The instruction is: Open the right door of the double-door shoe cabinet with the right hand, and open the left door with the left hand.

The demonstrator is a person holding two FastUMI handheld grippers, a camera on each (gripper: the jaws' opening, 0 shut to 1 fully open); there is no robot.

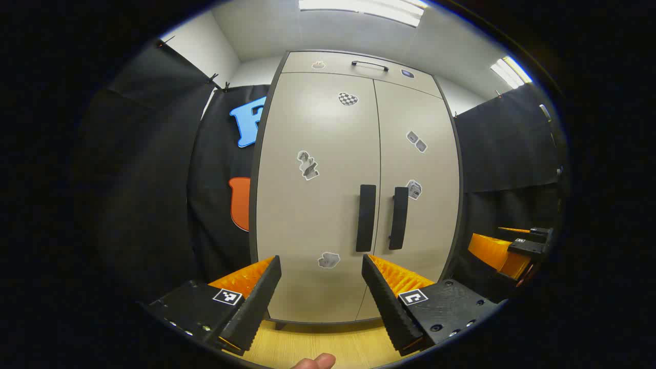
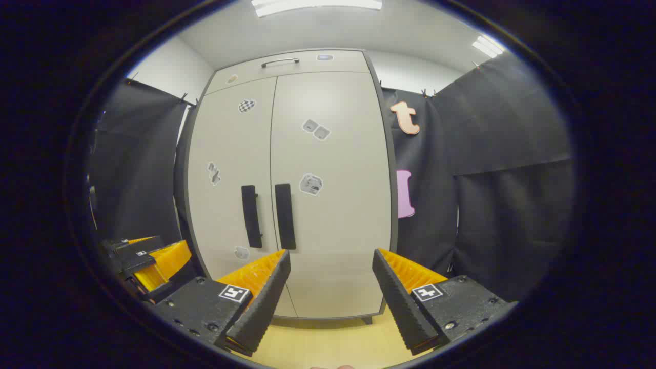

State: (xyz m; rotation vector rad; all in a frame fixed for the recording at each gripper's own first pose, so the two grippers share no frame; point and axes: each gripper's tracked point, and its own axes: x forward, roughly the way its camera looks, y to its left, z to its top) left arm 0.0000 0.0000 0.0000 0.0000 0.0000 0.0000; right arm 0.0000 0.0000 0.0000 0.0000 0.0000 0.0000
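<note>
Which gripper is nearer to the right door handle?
Probably right, by a little. The right gripper faces the right door, its handle up-left. The left gripper faces the left door. Neither touches.

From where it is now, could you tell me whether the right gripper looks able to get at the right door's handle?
Probably yes: the right gripper is open, short of the closed shoe cabinet, with nothing between its fingers and the right door handle, which sits left of its line.

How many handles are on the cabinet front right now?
3. One vertical handle on the left door by the centre seam, one vertical handle on the right door beside it, and a horizontal handle on the top panel.
</note>
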